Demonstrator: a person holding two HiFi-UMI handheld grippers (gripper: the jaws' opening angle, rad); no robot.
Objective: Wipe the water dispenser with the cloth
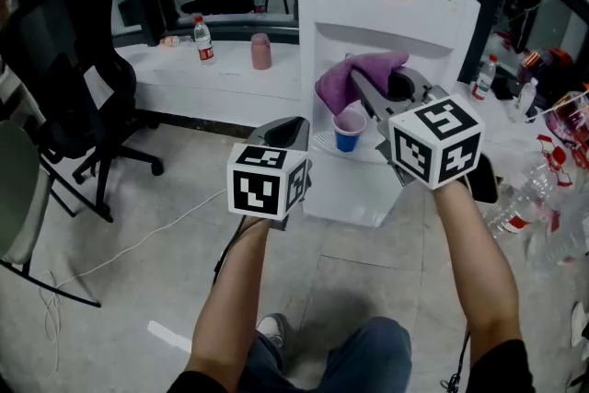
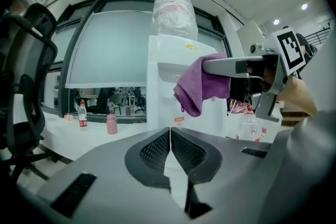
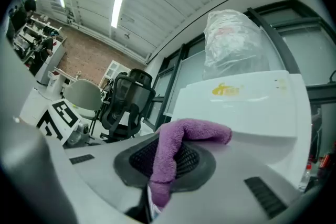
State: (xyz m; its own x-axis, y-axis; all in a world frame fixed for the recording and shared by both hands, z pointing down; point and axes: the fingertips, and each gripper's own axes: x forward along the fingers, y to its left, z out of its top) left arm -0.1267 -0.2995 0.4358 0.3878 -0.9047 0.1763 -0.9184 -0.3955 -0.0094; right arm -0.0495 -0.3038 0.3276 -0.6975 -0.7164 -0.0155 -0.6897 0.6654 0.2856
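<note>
A white water dispenser (image 1: 386, 23) stands ahead, with a crumpled clear bottle (image 2: 175, 12) on its top. My right gripper (image 1: 368, 92) is shut on a purple cloth (image 1: 354, 78), held in front of the dispenser's tap recess. In the right gripper view the purple cloth (image 3: 176, 152) hangs out between the jaws, with the dispenser (image 3: 247, 107) just behind. My left gripper (image 1: 290, 135) is shut and holds nothing, low and left of the dispenser's base. The left gripper view has the cloth (image 2: 202, 86) and the right gripper (image 2: 210, 66) at upper right.
A blue cup (image 1: 349, 132) sits on the dispenser's drip tray. A black office chair (image 1: 69, 60) stands at left. A water bottle (image 1: 203, 41) and a pink cup (image 1: 261, 52) rest on the white ledge (image 1: 212, 74). Several plastic bottles (image 1: 529, 198) lie at right. A cable crosses the floor.
</note>
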